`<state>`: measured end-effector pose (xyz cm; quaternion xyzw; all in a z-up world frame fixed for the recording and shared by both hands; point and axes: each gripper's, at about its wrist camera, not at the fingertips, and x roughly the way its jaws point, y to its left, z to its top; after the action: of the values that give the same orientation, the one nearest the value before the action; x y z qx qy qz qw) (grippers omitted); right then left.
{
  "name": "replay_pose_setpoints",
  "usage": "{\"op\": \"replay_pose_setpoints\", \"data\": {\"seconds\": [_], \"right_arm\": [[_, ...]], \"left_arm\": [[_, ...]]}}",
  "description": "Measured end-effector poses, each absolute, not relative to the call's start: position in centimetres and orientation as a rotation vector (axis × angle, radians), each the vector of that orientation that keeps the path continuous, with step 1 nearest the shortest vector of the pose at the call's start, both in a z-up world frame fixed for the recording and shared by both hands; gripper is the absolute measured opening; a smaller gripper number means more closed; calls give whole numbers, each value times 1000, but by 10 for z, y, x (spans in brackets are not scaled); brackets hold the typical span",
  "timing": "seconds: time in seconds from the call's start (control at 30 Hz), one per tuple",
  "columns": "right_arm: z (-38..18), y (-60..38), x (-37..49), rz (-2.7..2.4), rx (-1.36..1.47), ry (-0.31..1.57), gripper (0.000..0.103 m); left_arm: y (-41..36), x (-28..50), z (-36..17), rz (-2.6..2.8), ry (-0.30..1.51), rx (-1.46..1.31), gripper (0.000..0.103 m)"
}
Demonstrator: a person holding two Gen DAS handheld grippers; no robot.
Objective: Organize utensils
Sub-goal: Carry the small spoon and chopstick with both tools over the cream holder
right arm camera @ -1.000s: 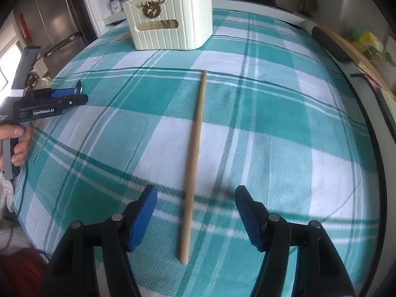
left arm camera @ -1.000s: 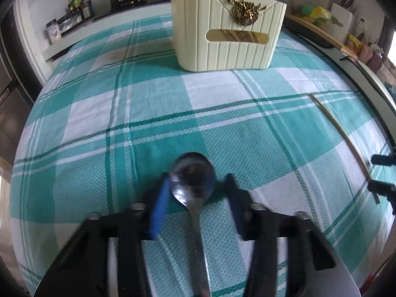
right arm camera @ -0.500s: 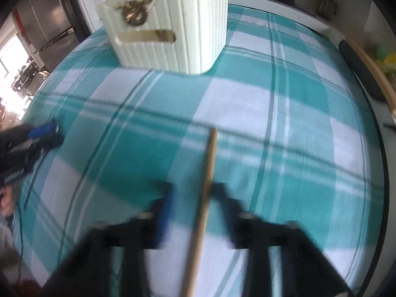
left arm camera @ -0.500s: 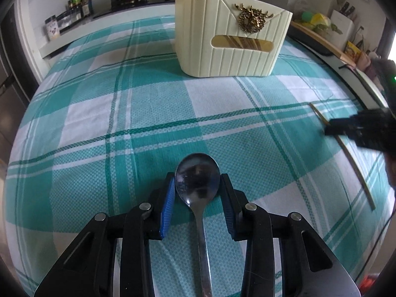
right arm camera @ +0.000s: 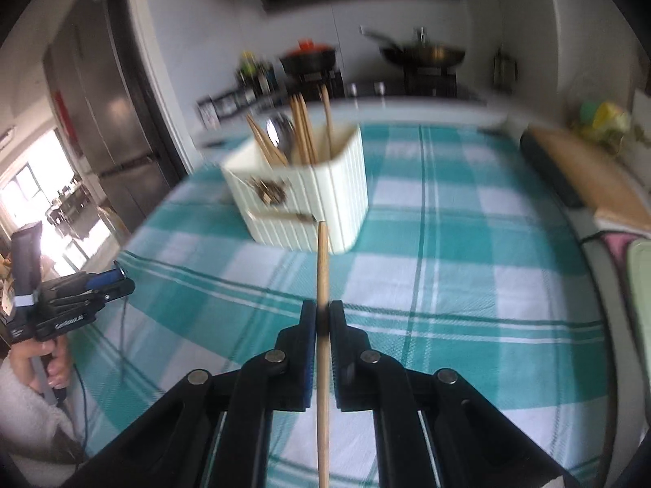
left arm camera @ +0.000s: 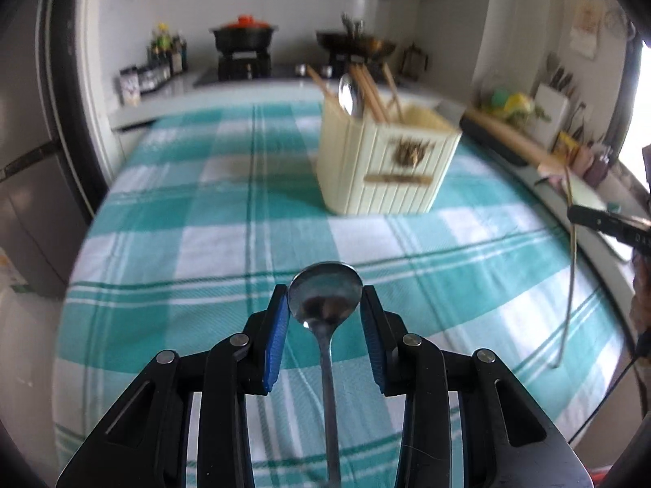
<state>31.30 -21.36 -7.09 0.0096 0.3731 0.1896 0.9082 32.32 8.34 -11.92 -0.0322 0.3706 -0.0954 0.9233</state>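
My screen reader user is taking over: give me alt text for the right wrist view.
The right gripper is shut on a wooden chopstick that points toward a cream utensil holder standing on a teal and white checked tablecloth. The holder already contains chopsticks and a spoon. The left gripper shows at the left edge.

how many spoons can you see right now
2. One spoon is gripped by its bowl in the left tool, lifted above the table. The other spoon stands in the cream holder among chopsticks; more could be hidden inside.
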Motion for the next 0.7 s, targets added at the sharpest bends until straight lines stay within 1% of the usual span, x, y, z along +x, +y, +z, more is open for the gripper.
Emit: {"op": "replay_pose_setpoints", "data": {"seconds": [0.13, 0.27, 0.7], "right_arm": [[-47, -217, 284, 396, 16, 674, 7], [-32, -214, 261, 403, -5, 592, 7], [-2, -210, 256, 409, -7, 502, 7]], "left_arm": [[93, 302, -97, -189, 694, -99, 35], [96, 289, -86, -181, 662, -116, 35], [95, 278, -55, -209, 630, -110, 35]]}}
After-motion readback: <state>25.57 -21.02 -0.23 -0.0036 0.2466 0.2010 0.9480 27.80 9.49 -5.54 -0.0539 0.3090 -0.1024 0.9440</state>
